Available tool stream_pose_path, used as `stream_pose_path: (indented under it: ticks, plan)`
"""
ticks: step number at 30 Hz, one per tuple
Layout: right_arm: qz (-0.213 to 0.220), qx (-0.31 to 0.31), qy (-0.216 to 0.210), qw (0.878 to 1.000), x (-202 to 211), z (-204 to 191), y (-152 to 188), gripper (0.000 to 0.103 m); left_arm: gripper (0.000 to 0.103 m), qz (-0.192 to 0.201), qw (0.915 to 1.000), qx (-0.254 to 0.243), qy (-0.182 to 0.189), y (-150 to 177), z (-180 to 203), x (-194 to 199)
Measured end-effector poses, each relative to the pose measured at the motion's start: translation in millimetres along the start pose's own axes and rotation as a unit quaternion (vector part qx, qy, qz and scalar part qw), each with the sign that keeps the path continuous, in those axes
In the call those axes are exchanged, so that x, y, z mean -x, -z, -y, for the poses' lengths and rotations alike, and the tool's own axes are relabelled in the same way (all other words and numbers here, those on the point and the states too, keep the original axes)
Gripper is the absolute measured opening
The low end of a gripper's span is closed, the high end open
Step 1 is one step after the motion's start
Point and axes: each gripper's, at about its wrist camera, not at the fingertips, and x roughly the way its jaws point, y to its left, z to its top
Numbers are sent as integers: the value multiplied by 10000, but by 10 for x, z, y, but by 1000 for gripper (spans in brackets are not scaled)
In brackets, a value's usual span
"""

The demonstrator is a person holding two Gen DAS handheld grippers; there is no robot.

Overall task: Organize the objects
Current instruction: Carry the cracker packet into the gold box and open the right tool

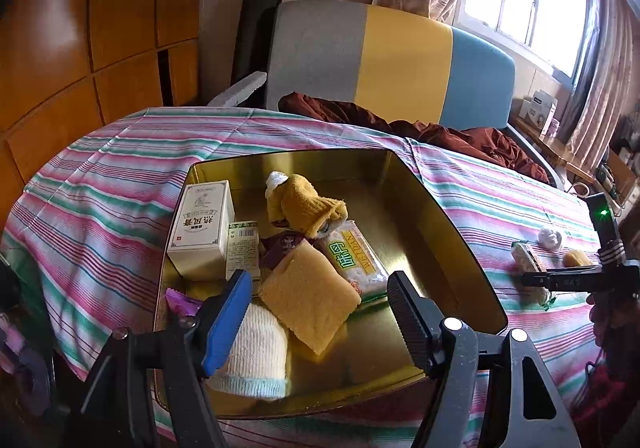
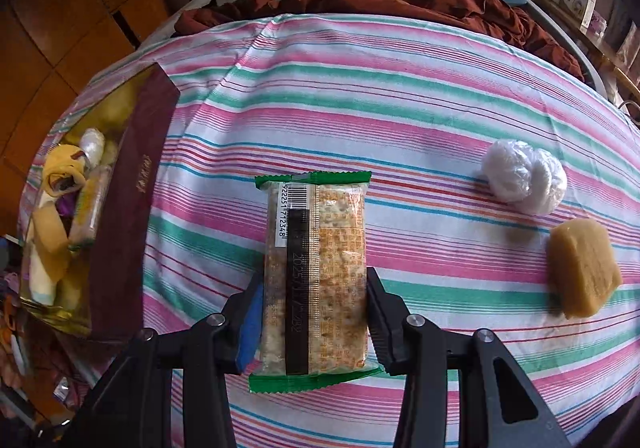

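Right gripper (image 2: 314, 318): jaws closed on a cracker packet (image 2: 316, 272), pads pressing its two long sides; packet held over the striped tablecloth (image 2: 400, 88). Packet: clear wrapper, green crimped ends, barcode and dark date strip facing up, pale crackers inside; flat, light, likely crushable. Left gripper (image 1: 320, 322): about half open, empty, poised over the gold tin (image 1: 460, 248), which stands at the cloth's left end. Step in hand, by judgement: carrying the packet to the tin. Next move calls for a swing leftward, over the tin's wall, and a release among the contents. Still loose on cloth: white plastic ball (image 2: 524, 178), tan block (image 2: 582, 268)
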Motion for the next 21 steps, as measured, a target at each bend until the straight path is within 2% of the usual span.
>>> stream_pose_path:
  ticks: [5, 13, 21]
  plan:
    - [279, 154, -208, 9993, 211, -262, -94, 46, 71, -8, 10000, 69, -11, 23, -67, 1]
    - [669, 859, -535, 9926, 539, -1054, -186, 46, 71, 52, 9997, 238, 37, 28, -170, 48]
    - [351, 1468, -771, 9855, 220, -1825, -250, 46, 72, 96, 9987, 501, -42, 44, -396, 114]
